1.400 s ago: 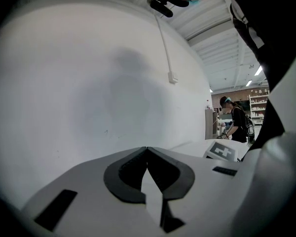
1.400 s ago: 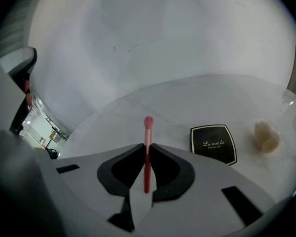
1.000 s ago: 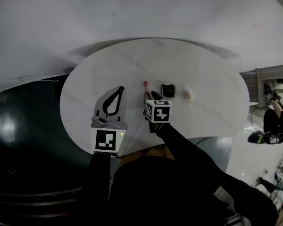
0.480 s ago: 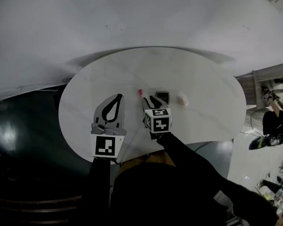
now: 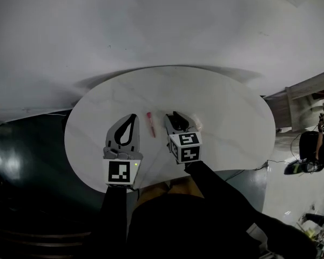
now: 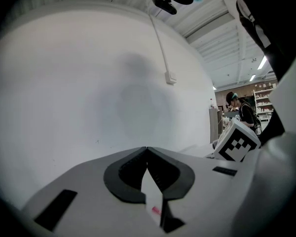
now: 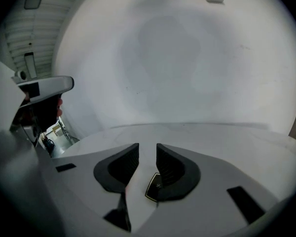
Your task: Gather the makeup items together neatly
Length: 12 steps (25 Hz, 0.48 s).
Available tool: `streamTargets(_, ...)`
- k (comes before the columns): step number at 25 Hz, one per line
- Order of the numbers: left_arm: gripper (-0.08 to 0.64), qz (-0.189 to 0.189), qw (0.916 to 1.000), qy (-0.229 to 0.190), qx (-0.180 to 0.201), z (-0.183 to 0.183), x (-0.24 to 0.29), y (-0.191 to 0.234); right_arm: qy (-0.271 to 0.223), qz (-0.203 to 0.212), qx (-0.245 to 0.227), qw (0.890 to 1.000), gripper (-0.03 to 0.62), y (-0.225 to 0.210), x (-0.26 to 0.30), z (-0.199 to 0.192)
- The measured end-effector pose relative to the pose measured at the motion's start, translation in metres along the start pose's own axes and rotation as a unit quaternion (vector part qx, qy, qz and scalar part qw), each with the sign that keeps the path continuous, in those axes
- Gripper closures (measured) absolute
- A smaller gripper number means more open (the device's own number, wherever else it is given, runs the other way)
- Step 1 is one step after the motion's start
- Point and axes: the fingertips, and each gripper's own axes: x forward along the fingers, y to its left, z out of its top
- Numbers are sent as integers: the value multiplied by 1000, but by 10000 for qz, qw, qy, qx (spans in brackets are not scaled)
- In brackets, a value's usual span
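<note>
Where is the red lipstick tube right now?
Head view: the red lipstick tube lies on the white table, between the left hand-held gripper and the right hand-held gripper.

Counted: table (image 5: 232, 117) 1 | grippers 2, left gripper (image 5: 133, 116) and right gripper (image 5: 175, 115) | red stick (image 5: 150, 124) 1 | dark compact (image 7: 154, 186) 1 | pale puff (image 5: 196, 124) 1

A slim pink lipstick (image 5: 150, 124) lies flat near a black, gold-rimmed compact (image 7: 155, 185).

A slim red tube (image 5: 150, 124) lies on the round white marble-look table (image 5: 232, 107). My left gripper (image 5: 133, 116) is just left of the tube, tips meeting. My right gripper (image 5: 176, 116) hangs just right of it, with a small pale rounded lump (image 5: 196, 124) farther right.
</note>
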Motion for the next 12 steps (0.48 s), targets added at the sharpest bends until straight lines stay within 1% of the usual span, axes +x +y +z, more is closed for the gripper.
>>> streamTargets(8, 543, 218, 9994, -198, 205, 36, 10, -40, -770, 201, -549, 9953, 513, -32, -54, 50)
streamTargets(12, 545, 330, 9985, -336, 288, 55, 14, -63, -1104, 255, -674, 9913, 527, -52, -82, 69)
